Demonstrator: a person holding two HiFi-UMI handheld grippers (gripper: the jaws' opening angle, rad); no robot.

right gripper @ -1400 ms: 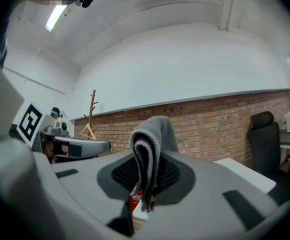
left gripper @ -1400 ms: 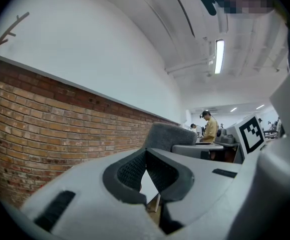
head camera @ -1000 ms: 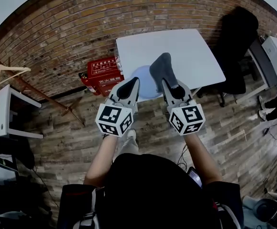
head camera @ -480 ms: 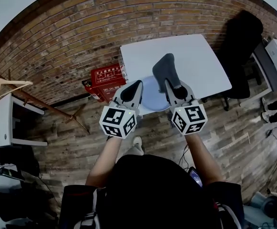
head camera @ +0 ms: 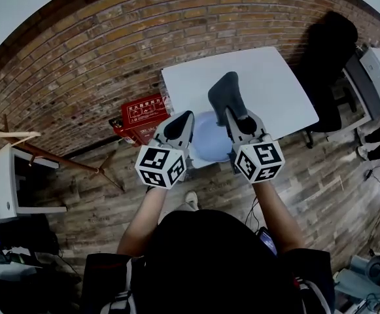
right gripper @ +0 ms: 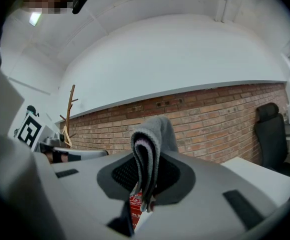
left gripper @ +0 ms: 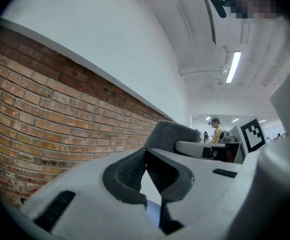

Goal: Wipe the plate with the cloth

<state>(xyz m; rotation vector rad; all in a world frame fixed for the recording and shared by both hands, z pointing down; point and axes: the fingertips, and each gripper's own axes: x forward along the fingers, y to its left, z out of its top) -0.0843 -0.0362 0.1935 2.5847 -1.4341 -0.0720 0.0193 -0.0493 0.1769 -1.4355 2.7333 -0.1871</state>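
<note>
Head view: pale blue plate, round and plain, sits over the near edge of the white table. Its rim is pinched in the closed left gripper. Right gripper clamps the folded grey cloth, which stands upright above the plate. Red box beside the table: white characters, unreadable.

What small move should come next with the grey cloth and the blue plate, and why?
Probably tip the right hand-held gripper inward so its cloth comes down onto the plate. The cloth is clamped but stands up clear of the plate, while the left hand-held gripper seems to pinch the plate's rim at the table edge.
</note>
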